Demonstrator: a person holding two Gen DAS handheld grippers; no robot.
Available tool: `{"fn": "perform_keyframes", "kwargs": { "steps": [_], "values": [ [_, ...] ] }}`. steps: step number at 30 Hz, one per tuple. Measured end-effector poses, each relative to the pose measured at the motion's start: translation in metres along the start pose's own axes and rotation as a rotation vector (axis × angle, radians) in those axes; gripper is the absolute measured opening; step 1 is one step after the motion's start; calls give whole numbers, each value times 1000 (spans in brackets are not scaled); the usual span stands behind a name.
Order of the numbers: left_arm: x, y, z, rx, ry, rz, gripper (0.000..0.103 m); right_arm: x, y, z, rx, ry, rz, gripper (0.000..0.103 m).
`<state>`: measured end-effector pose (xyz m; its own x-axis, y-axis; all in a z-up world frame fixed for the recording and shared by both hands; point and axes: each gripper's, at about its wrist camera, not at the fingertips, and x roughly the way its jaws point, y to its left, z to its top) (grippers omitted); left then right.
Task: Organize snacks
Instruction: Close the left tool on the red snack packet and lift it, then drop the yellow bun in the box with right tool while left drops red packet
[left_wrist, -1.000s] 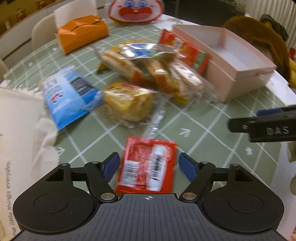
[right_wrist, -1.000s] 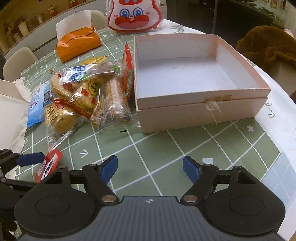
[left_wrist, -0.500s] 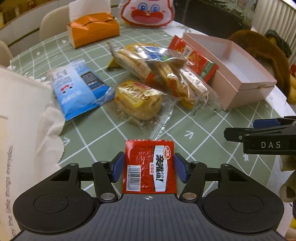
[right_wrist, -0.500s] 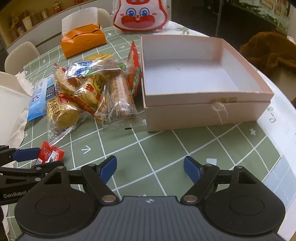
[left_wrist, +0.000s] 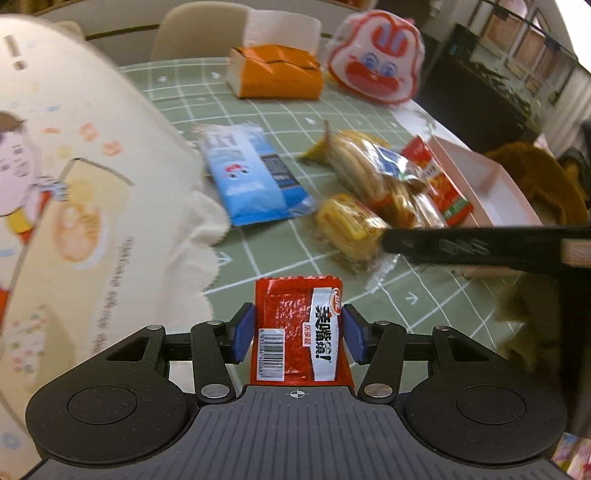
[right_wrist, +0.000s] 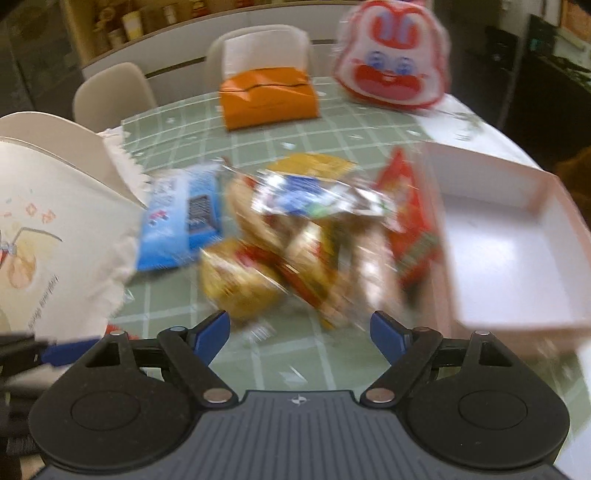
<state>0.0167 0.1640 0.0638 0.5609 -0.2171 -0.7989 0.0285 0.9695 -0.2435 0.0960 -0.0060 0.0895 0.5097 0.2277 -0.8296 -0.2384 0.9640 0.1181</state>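
Up off the bench (left_wrist: 280, 122) since a second ago, the red snack packet (left_wrist: 300, 328) is now riding between the blue pads of the left hand-held gripper (left_wrist: 297, 336), which is closing in on its two long edges. It's looking light, crinkly and slippery, a foil sachet with a barcode and white label, so mid-body edges are probably the safest hold. Right hand-held gripper (right_wrist: 300, 331) is spreading wider, empty, hovering near the snack pile (right_wrist: 295, 236) beside the pink box (right_wrist: 509, 251).

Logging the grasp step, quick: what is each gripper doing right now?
Left gripper: jaws closing on the red snack packet, pads at its sides, packet lifted.
Right gripper: open and opening wider, nothing between the jaws.
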Motion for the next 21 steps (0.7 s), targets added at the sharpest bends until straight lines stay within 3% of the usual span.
{"fn": "perform_keyframes", "kwargs": {
  "steps": [7,9,12,21],
  "values": [
    [-9,11,1,-16,8,30,56,52,39,12,-84,78,-11,83],
    [-10,11,0,-6,17,29,56,54,42,10,-90,90,-17,67],
    [-7,9,0,9,27,13,56,38,38,4,-73,96,9,55],
    [7,-27,-6,83,69,-103,56,-39,-5,-40,21,73,-1,54]
  ]
}}
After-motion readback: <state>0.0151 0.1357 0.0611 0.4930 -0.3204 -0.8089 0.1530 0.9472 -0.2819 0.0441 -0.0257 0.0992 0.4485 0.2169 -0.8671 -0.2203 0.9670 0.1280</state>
